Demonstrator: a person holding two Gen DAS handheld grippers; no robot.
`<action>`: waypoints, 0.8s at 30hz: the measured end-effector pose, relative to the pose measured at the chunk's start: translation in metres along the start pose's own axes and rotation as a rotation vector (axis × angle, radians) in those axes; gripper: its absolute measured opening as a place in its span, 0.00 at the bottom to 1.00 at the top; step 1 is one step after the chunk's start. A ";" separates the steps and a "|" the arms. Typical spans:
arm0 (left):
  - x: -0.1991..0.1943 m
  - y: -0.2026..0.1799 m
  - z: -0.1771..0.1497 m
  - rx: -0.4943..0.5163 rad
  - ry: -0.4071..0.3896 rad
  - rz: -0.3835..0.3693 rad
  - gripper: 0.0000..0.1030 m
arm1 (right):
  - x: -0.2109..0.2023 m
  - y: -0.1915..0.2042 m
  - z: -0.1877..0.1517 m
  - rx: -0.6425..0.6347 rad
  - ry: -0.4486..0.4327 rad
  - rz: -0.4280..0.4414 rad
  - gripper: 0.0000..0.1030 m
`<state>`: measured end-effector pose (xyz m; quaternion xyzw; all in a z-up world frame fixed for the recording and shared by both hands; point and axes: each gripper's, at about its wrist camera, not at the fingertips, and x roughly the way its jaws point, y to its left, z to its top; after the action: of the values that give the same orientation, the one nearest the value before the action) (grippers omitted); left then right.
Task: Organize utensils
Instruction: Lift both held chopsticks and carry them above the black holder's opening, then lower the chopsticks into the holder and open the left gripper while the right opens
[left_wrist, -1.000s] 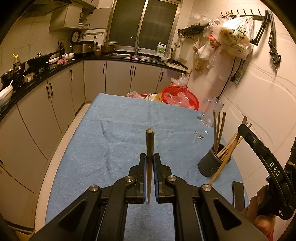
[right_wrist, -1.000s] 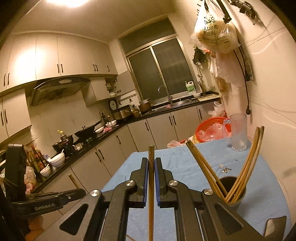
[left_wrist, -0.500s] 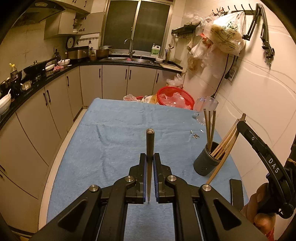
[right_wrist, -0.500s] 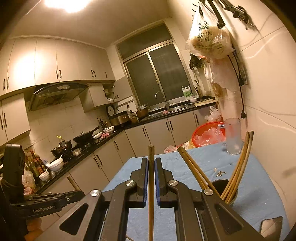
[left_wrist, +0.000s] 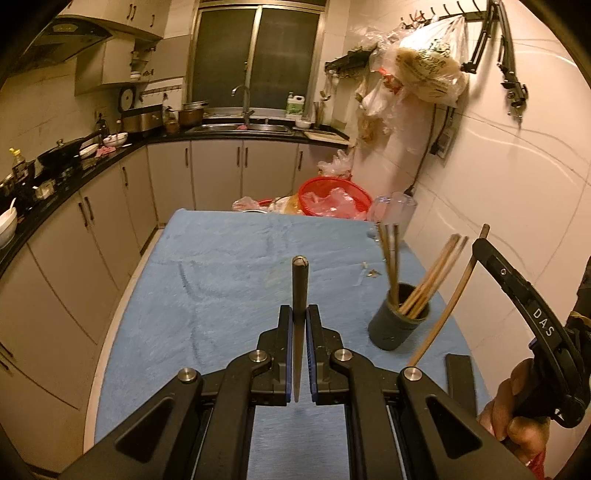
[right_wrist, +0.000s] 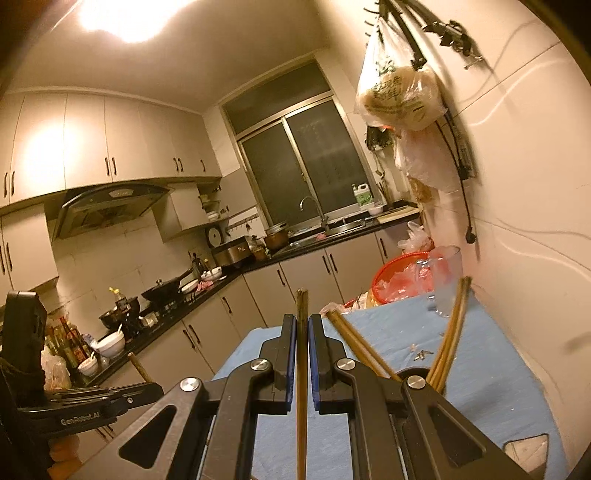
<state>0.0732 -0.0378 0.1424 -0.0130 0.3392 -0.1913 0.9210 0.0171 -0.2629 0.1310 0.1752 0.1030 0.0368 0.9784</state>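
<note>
My left gripper (left_wrist: 299, 314) is shut on a dark brown chopstick (left_wrist: 298, 288) that stands upright between its jaws, above the blue cloth (left_wrist: 221, 288). A dark grey utensil cup (left_wrist: 400, 321) with several wooden chopsticks (left_wrist: 424, 280) stands on the cloth to its right. My right gripper (right_wrist: 302, 321) is shut on a wooden chopstick (right_wrist: 301, 369), held just left of the cup (right_wrist: 413, 373) and above it. In the left wrist view the right gripper's chopstick (left_wrist: 447, 314) slants down beside the cup.
A clear glass mug (left_wrist: 393, 212) and a red basket with plastic (left_wrist: 334, 197) stand at the table's far end. Small metal bits (left_wrist: 371, 272) lie on the cloth. The white tiled wall (left_wrist: 509, 192) runs close along the right. Kitchen counters line the left.
Both grippers rose and pulled back a little from the table's far end. The right gripper tilted upward with its chopstick, staying beside the cup. Both grips are unchanged.
</note>
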 end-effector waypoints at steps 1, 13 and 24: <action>-0.002 -0.005 0.004 0.006 0.000 -0.020 0.07 | -0.003 -0.003 0.003 0.004 -0.008 -0.001 0.07; -0.011 -0.077 0.060 0.097 -0.053 -0.173 0.07 | -0.026 -0.053 0.059 0.022 -0.133 -0.119 0.07; 0.026 -0.121 0.101 0.116 -0.094 -0.219 0.07 | 0.003 -0.085 0.097 0.013 -0.198 -0.208 0.07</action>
<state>0.1130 -0.1700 0.2223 -0.0054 0.2808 -0.3092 0.9086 0.0443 -0.3749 0.1892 0.1725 0.0239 -0.0830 0.9812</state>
